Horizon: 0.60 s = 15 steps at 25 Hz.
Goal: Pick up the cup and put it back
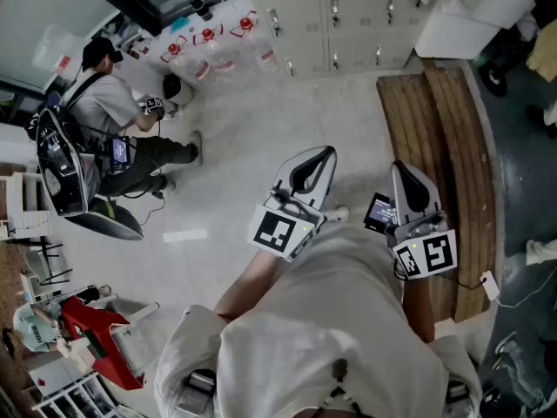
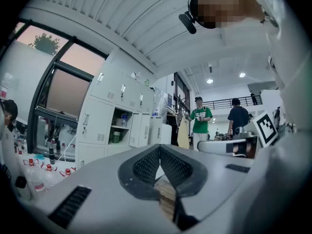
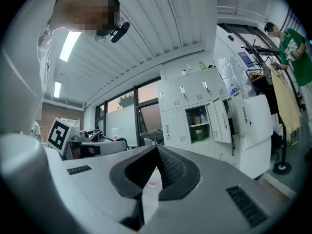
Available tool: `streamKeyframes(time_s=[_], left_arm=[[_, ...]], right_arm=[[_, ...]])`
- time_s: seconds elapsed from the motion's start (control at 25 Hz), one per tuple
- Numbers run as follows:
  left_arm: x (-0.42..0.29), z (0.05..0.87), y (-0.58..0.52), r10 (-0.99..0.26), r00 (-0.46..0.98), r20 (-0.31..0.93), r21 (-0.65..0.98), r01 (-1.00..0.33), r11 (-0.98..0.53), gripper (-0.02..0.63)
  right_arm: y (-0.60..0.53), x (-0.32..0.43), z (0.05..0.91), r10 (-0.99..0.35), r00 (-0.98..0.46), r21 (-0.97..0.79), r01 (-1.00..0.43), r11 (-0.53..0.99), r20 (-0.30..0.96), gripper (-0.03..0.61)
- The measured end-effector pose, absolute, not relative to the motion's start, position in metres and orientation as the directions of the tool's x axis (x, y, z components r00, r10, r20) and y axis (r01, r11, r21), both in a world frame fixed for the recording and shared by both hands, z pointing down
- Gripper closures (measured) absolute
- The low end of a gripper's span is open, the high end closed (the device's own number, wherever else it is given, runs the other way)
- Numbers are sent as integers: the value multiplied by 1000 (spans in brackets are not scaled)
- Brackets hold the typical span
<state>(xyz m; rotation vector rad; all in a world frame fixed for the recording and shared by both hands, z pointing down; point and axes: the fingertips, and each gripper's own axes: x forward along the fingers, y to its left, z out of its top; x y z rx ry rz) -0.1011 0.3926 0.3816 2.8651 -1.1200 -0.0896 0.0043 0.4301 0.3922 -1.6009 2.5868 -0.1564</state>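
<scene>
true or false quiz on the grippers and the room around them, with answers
1. The left gripper has its jaws closed with nothing between them. True.
2. The right gripper holds a cup. False: its jaws are closed on nothing, and no cup shows in any view.
3. A wooden bench lies at the right of the head view. True.
4. The lockers are black. False: they are white.
5. Nobody else is in the room. False: a person in a cap sits low at the left of the head view.
</scene>
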Motion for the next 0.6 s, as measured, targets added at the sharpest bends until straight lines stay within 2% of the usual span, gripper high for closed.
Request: streamKeyframes(time_s=[0.6], left_arm=[[-82, 386, 387, -659, 752, -19, 92, -655, -750, 604]], right_arm=[[428, 22, 395, -907, -420, -139, -898, 418, -12, 554]])
